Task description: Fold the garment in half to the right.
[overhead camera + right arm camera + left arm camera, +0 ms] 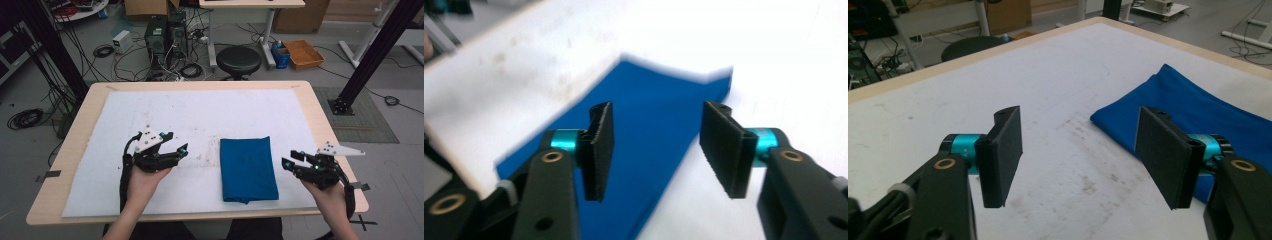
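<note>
A blue cloth [248, 168], folded into a neat rectangle, lies flat on the white mat [200, 115] right of centre. My left gripper [179, 144] hovers over the mat to the cloth's left, jaws open and empty, pointing toward it. In the left gripper view the gripper [1080, 155] frames bare stained mat, with the cloth [1198, 107] off to the right. My right gripper [292, 159] is just off the cloth's right edge, held above the table, jaws open with nothing between them. In the right gripper view the gripper [656, 145] looks down on the cloth [649, 145] below.
The mat covers most of a wooden table [320, 120]. Behind the table stand a black stool [238, 60], computer towers [165, 32] with tangled cables, and an orange tray [304, 53]. Black frame posts [375, 55] rise at both sides.
</note>
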### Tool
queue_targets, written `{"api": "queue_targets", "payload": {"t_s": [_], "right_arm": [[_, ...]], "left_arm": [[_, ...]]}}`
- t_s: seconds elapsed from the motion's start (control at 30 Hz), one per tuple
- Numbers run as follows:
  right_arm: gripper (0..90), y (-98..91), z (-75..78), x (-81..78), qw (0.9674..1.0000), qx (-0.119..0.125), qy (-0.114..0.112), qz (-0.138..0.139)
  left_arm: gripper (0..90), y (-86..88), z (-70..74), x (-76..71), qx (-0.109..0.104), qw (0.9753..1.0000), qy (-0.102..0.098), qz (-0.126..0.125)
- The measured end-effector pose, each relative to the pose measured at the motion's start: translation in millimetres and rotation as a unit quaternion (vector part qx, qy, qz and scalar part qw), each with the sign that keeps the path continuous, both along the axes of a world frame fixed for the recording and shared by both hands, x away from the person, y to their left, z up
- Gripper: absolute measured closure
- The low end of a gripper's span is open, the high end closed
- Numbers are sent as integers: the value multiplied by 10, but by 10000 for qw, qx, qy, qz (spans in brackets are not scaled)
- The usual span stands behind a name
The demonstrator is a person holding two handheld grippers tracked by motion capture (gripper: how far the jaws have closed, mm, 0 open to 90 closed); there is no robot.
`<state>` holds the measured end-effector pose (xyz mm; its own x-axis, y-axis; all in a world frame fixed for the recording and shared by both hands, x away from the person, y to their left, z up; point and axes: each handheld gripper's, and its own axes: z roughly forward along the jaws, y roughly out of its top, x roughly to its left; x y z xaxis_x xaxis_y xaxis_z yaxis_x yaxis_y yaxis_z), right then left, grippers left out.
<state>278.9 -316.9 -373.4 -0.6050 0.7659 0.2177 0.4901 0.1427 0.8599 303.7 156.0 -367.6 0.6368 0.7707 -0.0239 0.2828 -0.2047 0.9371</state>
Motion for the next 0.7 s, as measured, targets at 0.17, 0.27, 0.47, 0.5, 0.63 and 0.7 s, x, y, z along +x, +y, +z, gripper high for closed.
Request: {"api": "queue_targets", "payload": {"t_s": [0.17, 0.27, 0.47, 0.5, 0.63, 0.7], "right_arm": [[359, 36, 141, 350, 9997, 136, -181, 115], [322, 53, 185, 528, 9993, 222, -289, 122], [305, 77, 311, 723, 9989, 245, -401, 11], [298, 82, 322, 726, 9988, 256, -420, -9], [268, 100, 285, 698, 9987, 216, -448, 92], [266, 94, 248, 692, 9988, 170, -434, 140]], "left_arm": [[343, 238, 52, 59, -53, 10000, -41, -34], [343, 336, 73, 74, -66, 9999, -106, -69], [343, 425, 63, 91, -28, 9999, -106, -60], [343, 433, 60, 92, -29, 9999, -110, -64], [343, 464, 48, 102, -19, 9999, -94, -106], [343, 488, 46, 108, -28, 9999, -82, -102]]}}
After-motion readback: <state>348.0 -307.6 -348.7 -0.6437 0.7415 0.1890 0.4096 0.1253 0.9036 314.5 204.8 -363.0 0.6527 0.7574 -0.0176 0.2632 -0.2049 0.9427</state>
